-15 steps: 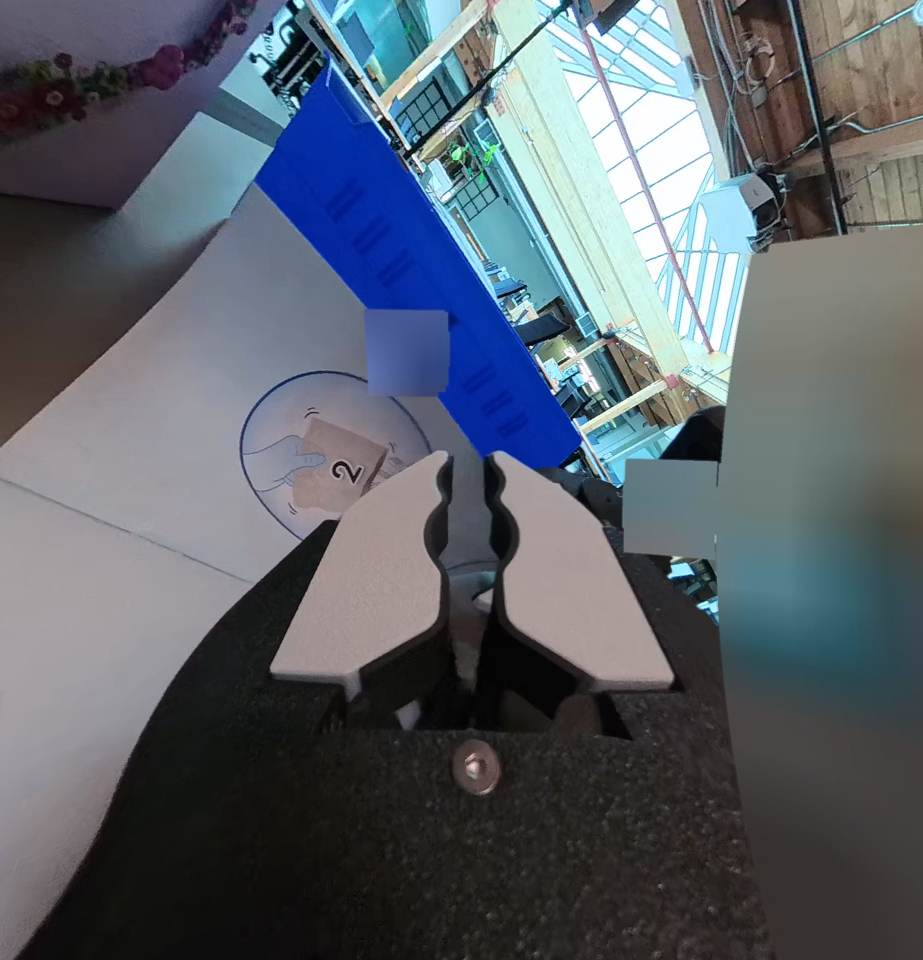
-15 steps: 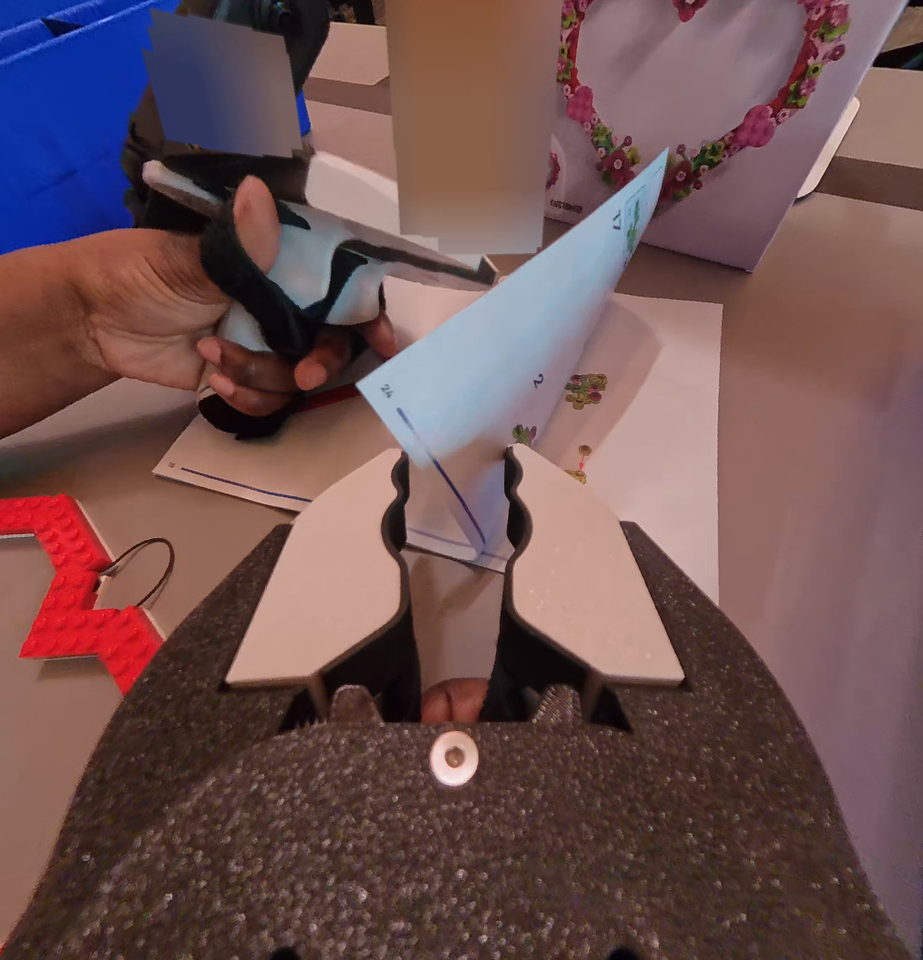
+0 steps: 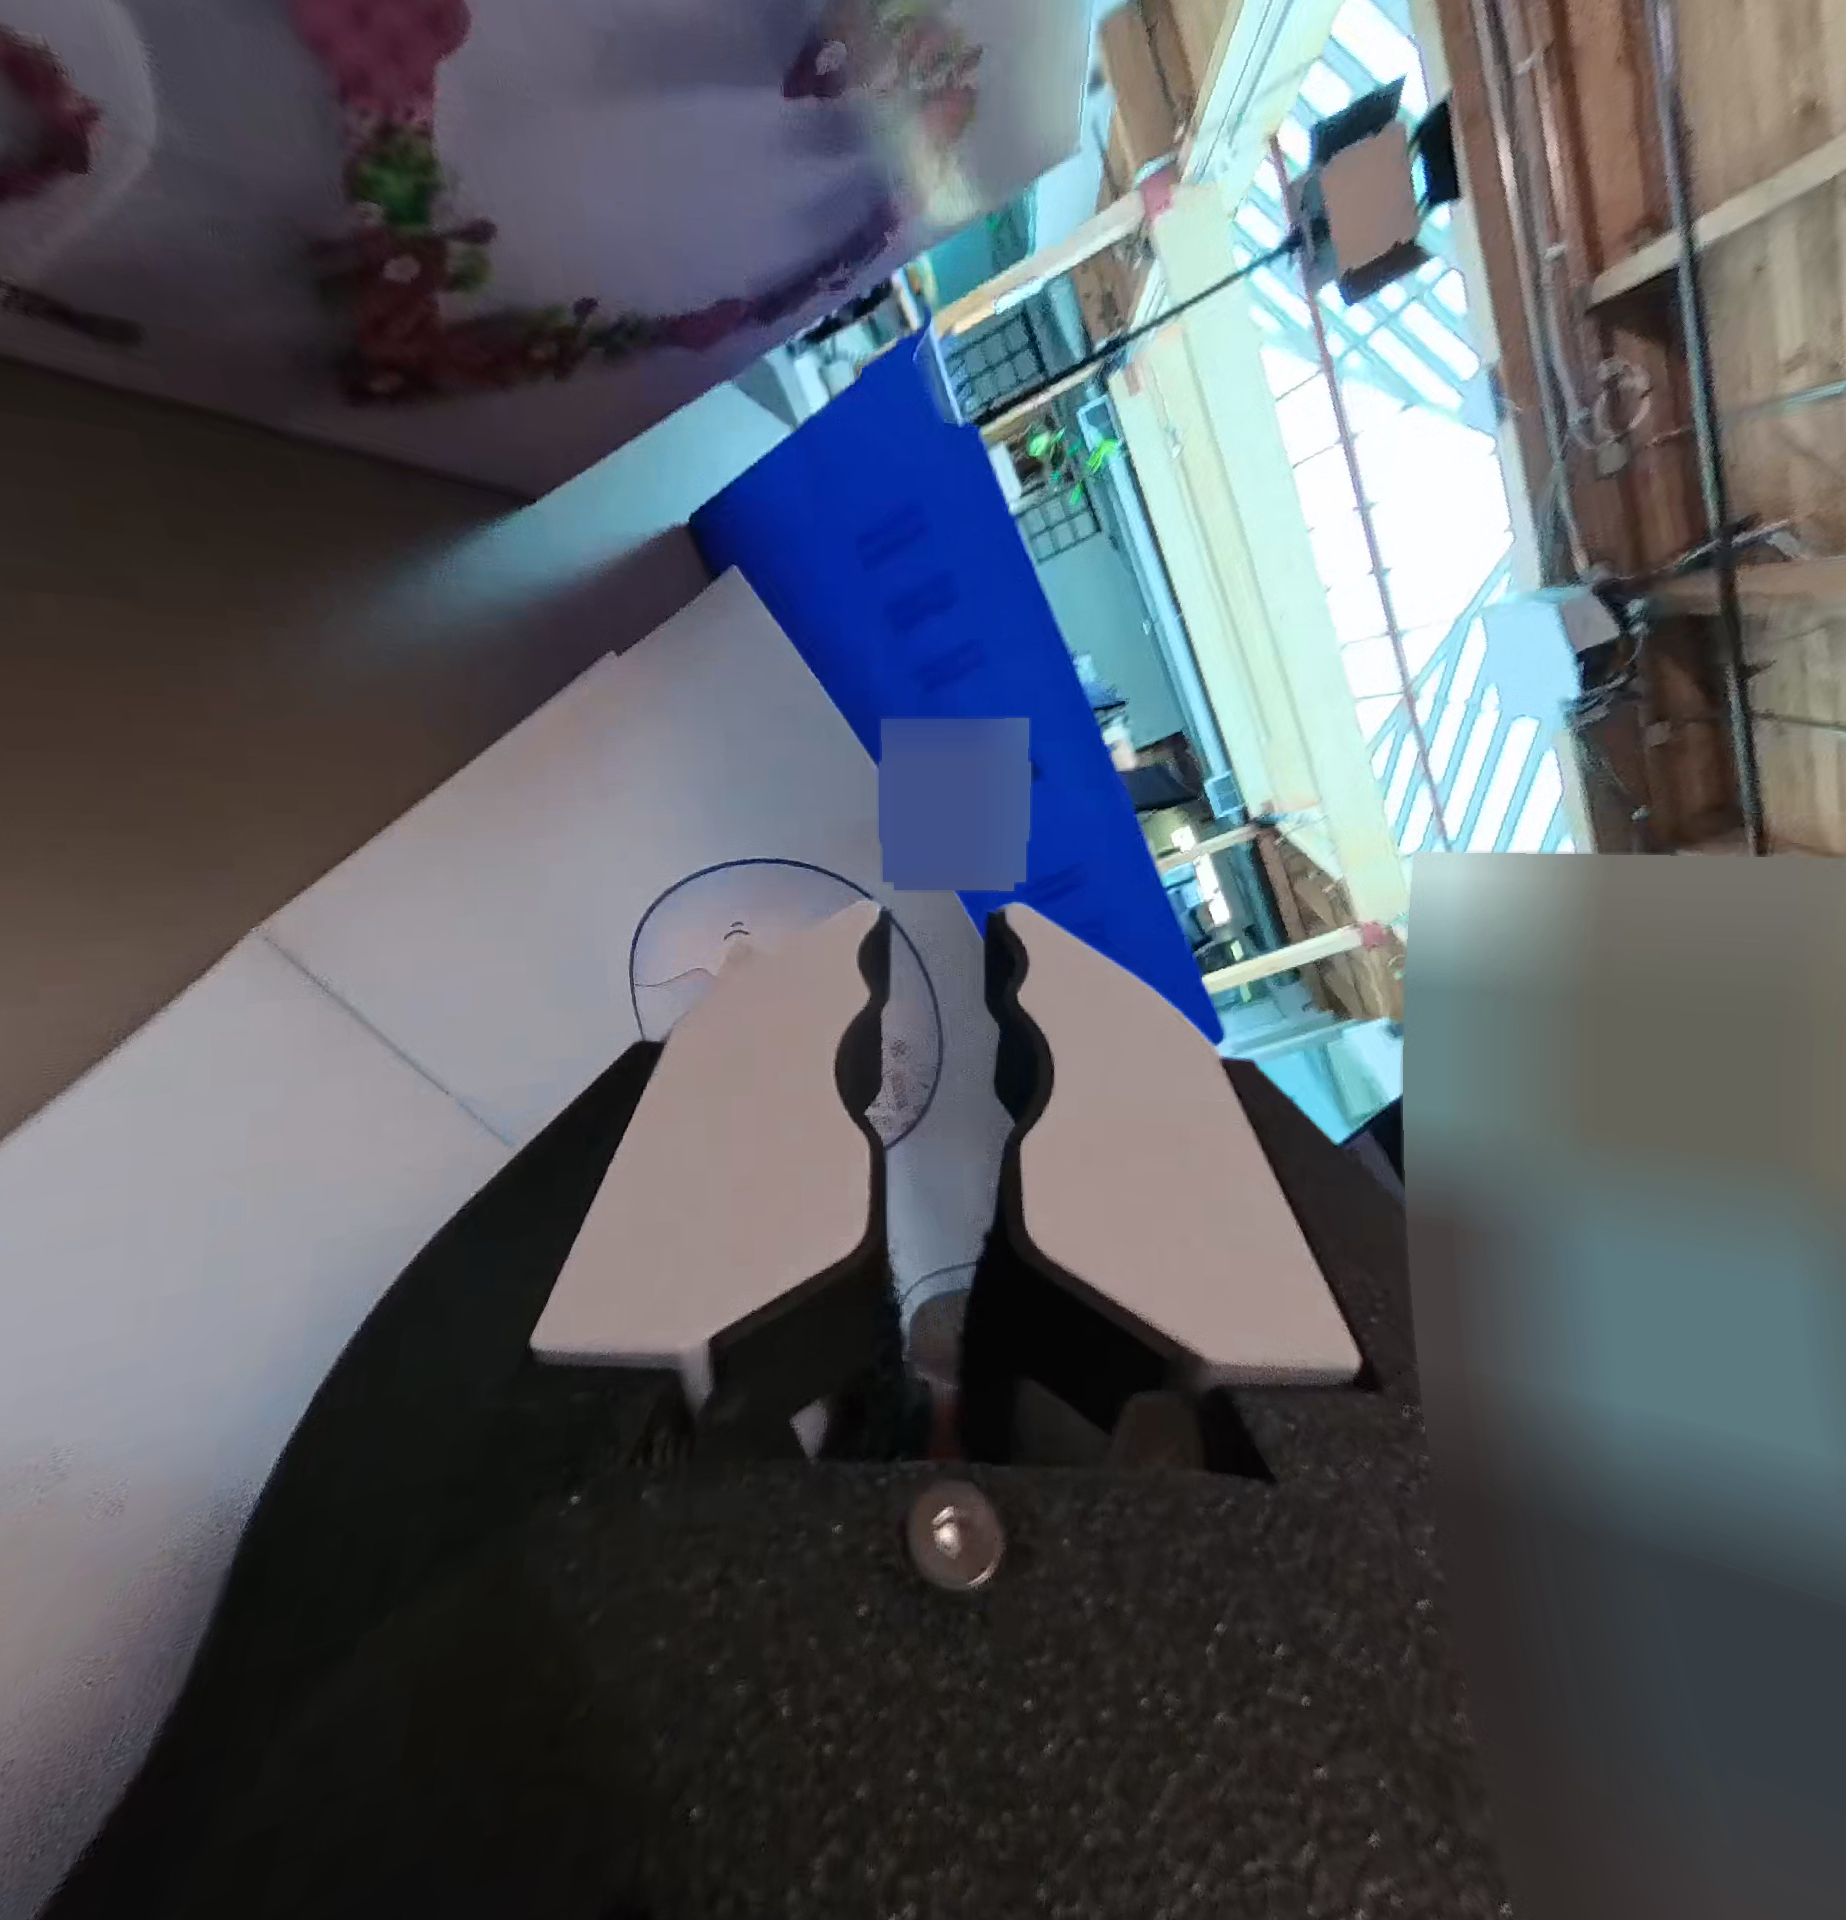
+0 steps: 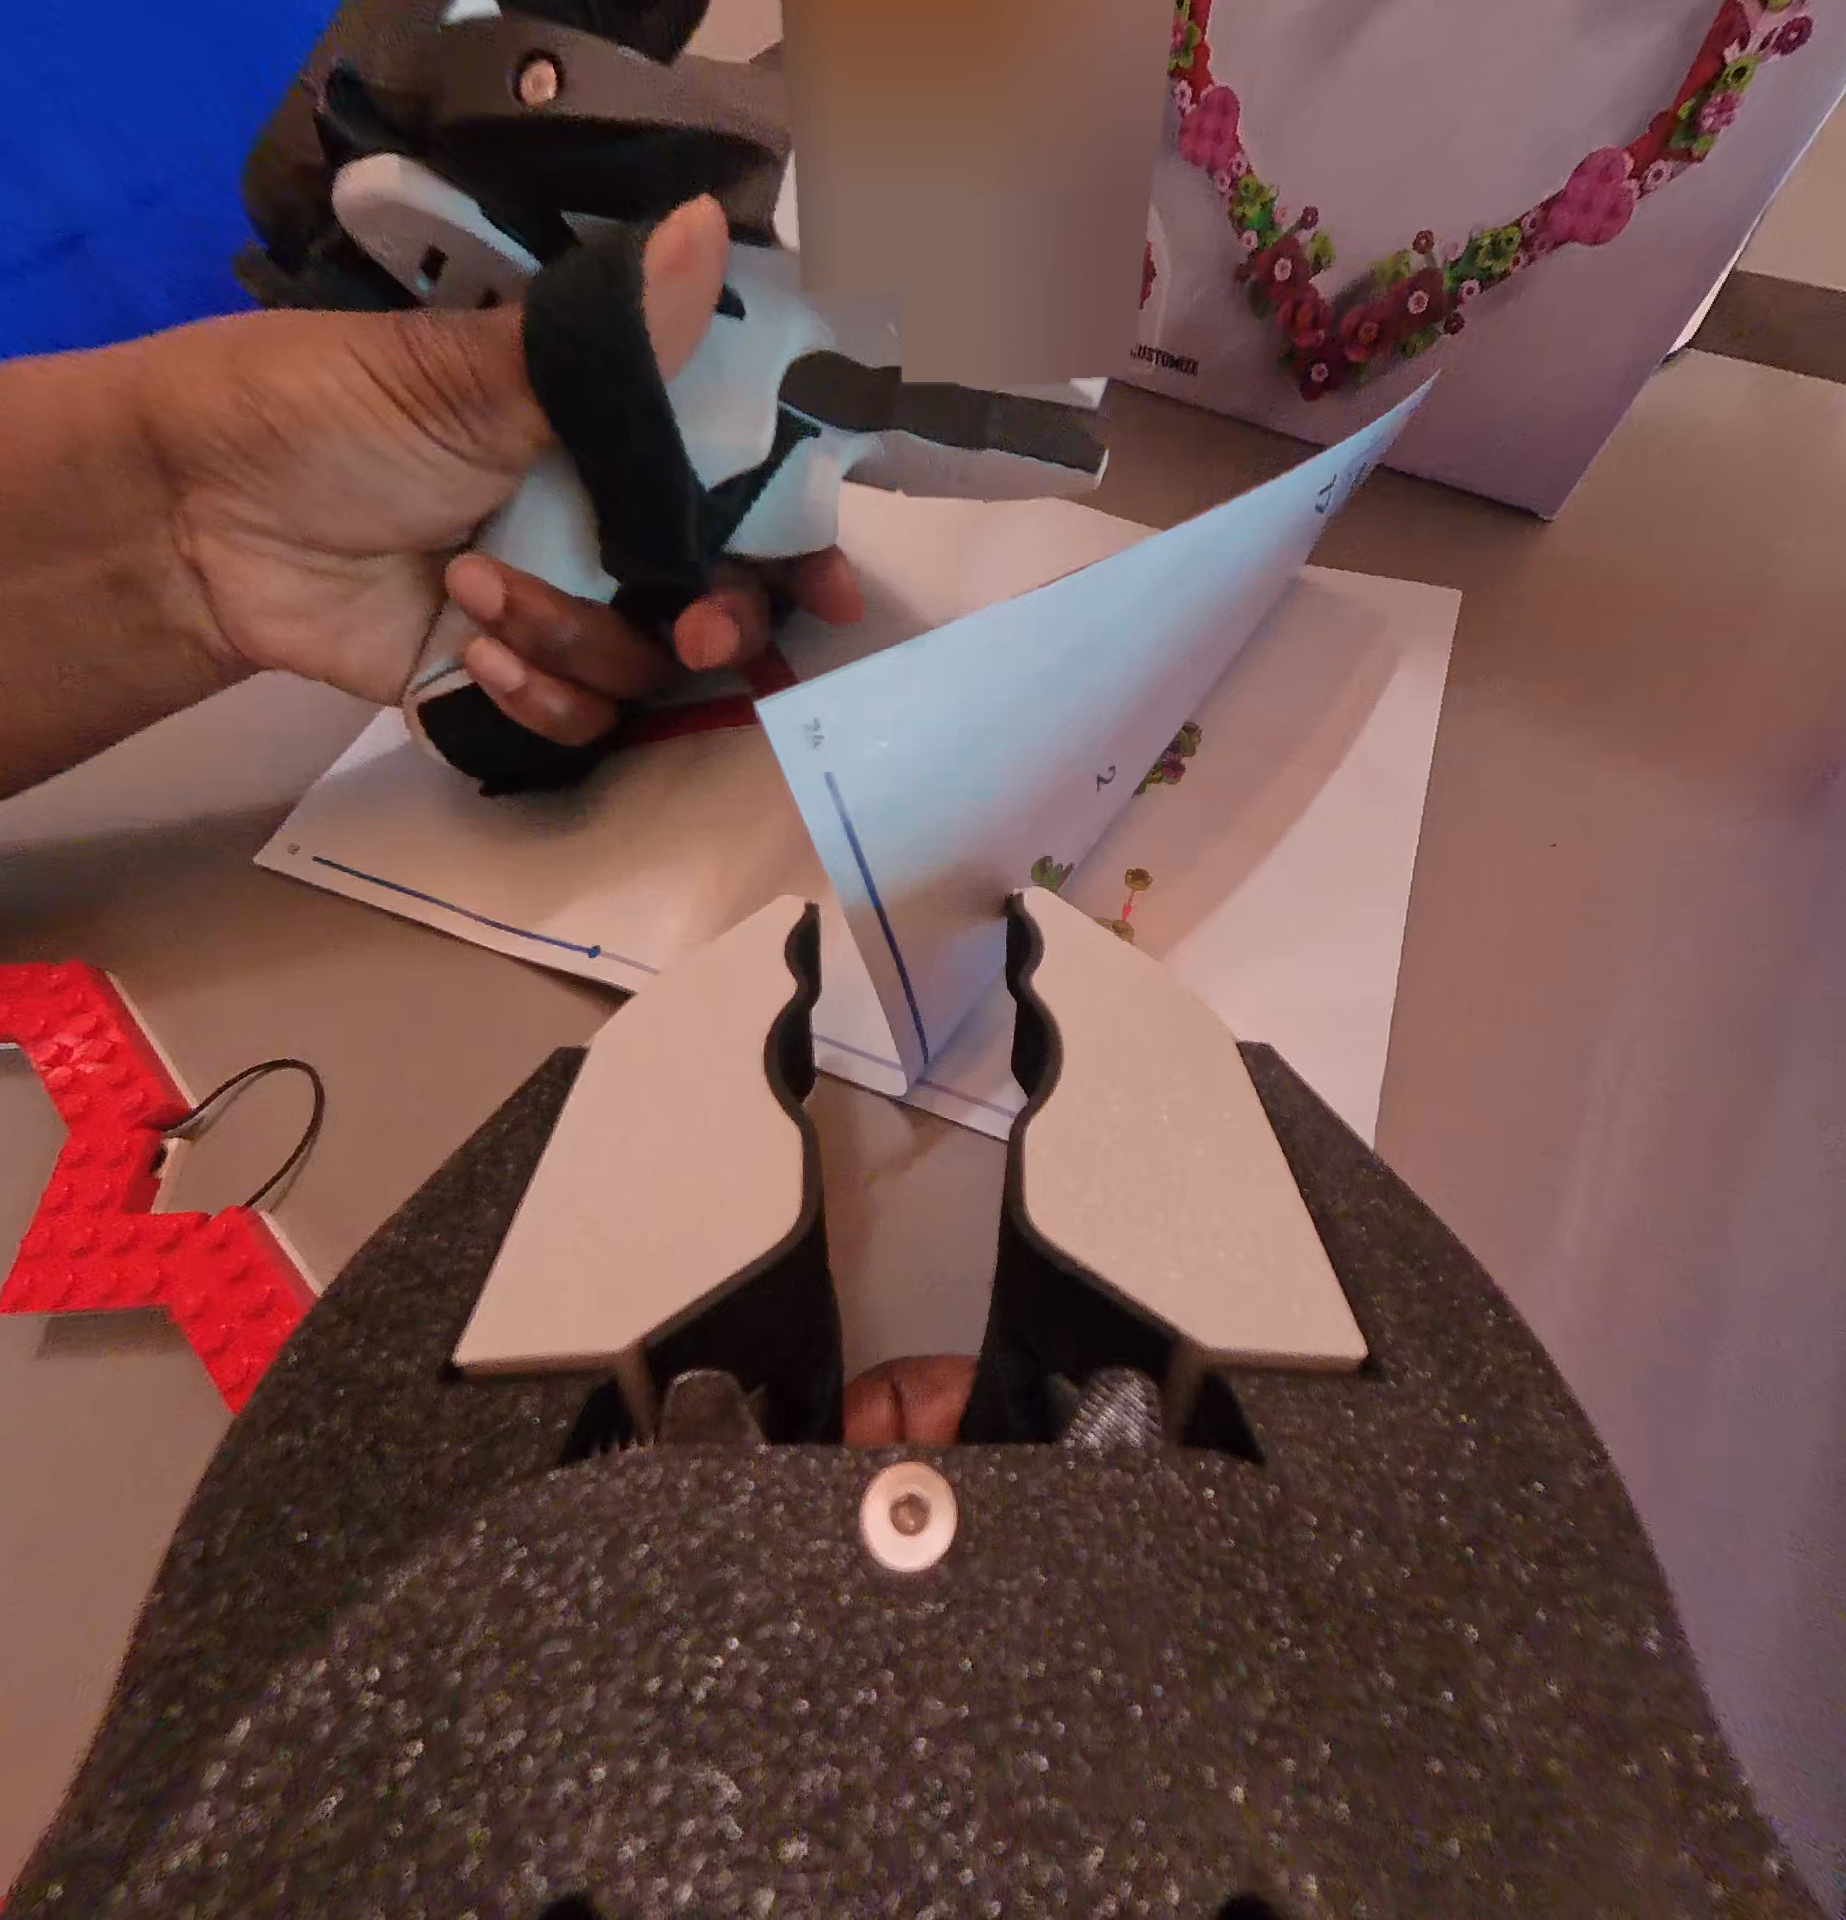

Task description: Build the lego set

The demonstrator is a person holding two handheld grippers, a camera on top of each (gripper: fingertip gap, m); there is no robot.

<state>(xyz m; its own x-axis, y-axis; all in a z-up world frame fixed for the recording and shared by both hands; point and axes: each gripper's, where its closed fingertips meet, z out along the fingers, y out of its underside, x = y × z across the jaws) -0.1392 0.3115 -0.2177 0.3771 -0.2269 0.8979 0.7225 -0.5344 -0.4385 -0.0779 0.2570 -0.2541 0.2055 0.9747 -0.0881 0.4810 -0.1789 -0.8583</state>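
Now the left hand-held gripper (image 3: 934, 914) and the right hand-held gripper (image 4: 911, 904) are both a little open, holding nothing. Between the right one's fingers, a white paper instruction booklet (image 4: 1023, 727) lies open on the grey table (image 4: 1625, 831), near a red studded lego frame (image 4: 108, 1143) and a blue plastic bin (image 3: 898, 582).

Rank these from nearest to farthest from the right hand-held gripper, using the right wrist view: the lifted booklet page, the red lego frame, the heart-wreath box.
1. Lifted booklet page: just ahead of the right hand-held gripper.
2. Red lego frame: on the table, off to the left.
3. Heart-wreath box: far back, upper right.
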